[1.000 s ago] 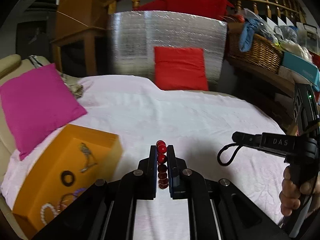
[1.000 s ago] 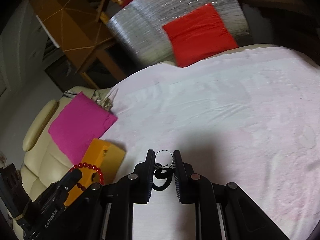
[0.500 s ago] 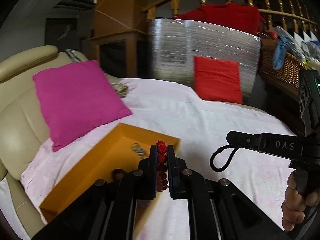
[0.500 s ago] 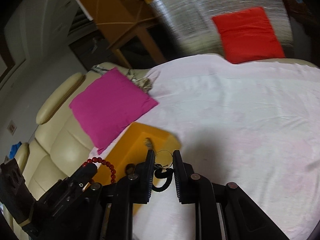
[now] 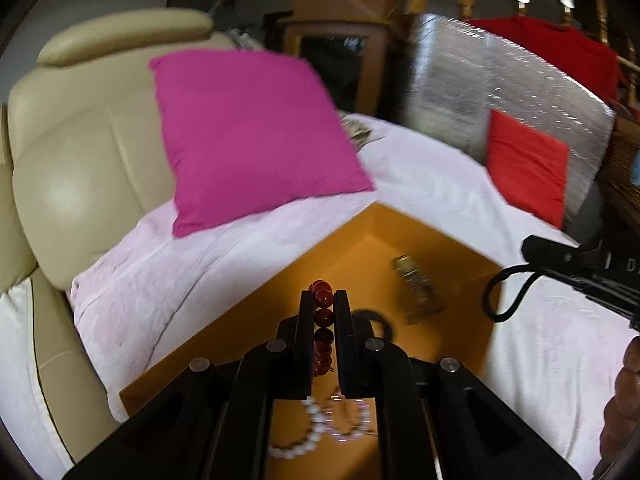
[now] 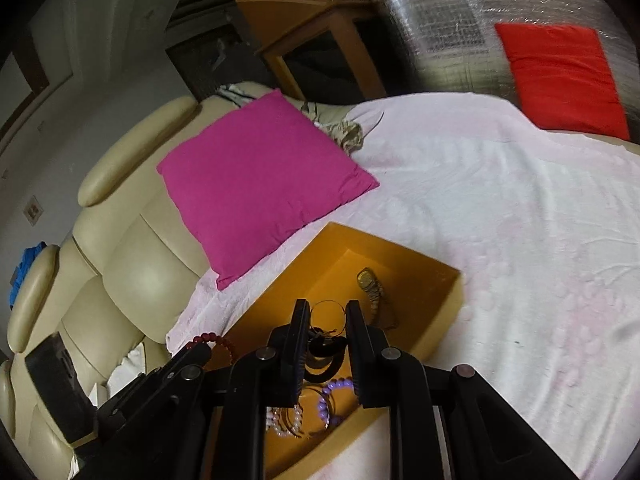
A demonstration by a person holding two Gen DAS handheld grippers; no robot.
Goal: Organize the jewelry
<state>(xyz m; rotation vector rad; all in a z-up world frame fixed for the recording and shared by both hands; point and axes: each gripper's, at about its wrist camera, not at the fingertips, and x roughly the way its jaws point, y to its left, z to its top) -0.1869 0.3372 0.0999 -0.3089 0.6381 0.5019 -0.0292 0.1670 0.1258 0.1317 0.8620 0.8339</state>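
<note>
Grippers are both hanging over the orange box (image 6: 416,272) on the bed (image 6: 500,208), each carrying a piece. The left gripper (image 5: 323,312) is clenching a red bead bracelet (image 5: 323,316) between its fingers (image 5: 305,320), above the box's near left part. The right gripper (image 6: 327,320) is pinching a black band with a thin wire hoop (image 6: 326,344), just above the box's middle. Inside the box are lying a gold watch (image 6: 370,286), a black ring (image 5: 376,322), a white pearl bracelet (image 5: 304,436) and purple beads (image 6: 336,386).

Risk is mostly in the release: the red bracelet is sitting close to the left wall, so letting go there could be draping it over the rim onto the bed. The black band's hoop is possibly tangled with other loops, though blur is making that hard to judge; dropping it onto the piled bracelets could be snagging them together.
</note>
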